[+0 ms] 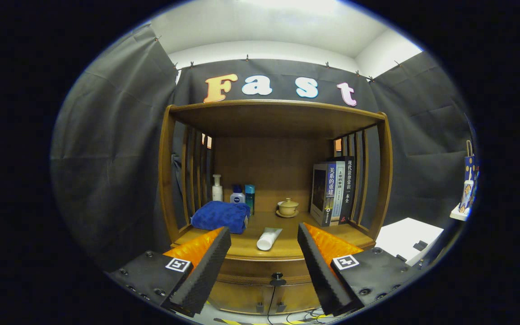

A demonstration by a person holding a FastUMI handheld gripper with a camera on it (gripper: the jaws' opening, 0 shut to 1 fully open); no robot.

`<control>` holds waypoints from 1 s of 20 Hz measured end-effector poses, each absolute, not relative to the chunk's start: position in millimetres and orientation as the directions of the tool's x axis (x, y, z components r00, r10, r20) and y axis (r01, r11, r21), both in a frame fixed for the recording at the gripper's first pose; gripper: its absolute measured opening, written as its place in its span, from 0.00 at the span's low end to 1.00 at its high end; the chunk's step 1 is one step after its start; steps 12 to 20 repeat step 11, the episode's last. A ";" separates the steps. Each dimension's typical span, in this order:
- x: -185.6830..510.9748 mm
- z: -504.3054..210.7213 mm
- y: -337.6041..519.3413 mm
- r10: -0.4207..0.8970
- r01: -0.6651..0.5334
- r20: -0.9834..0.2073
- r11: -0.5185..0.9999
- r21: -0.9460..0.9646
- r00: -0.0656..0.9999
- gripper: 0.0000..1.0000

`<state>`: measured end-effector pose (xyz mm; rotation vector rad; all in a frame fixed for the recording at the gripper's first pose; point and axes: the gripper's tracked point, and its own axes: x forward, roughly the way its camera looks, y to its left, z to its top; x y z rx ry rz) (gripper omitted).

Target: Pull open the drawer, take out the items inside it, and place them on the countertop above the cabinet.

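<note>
facing the cabinet squarely, the gripper [264, 266] stands wide and empty, the drawer [260, 270] knob [277, 276] straight ahead between its fingers, below the bench's [282, 248] front edge.

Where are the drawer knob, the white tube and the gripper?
drawer knob [277, 276], gripper view, its round head.
white tube [269, 238], gripper view, mid-body.
gripper [264, 243], gripper view, open, midway between fingertips.

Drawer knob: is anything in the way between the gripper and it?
Nothing visible blocks it. The gripper is open, and the drawer knob sits in the gap ahead of its fingers. The white tube lies higher, on the countertop.
</note>
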<state>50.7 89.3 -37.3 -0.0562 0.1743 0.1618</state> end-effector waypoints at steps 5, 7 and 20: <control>49.4 -33.5 92.8 0.157 -0.169 -0.166 0.984 -0.059 0.974 0.98; 49.3 -33.8 92.9 0.159 -0.171 -0.165 0.984 -0.057 0.973 0.99; 46.0 -33.2 94.3 0.161 -0.171 -0.175 0.984 -0.046 0.971 0.99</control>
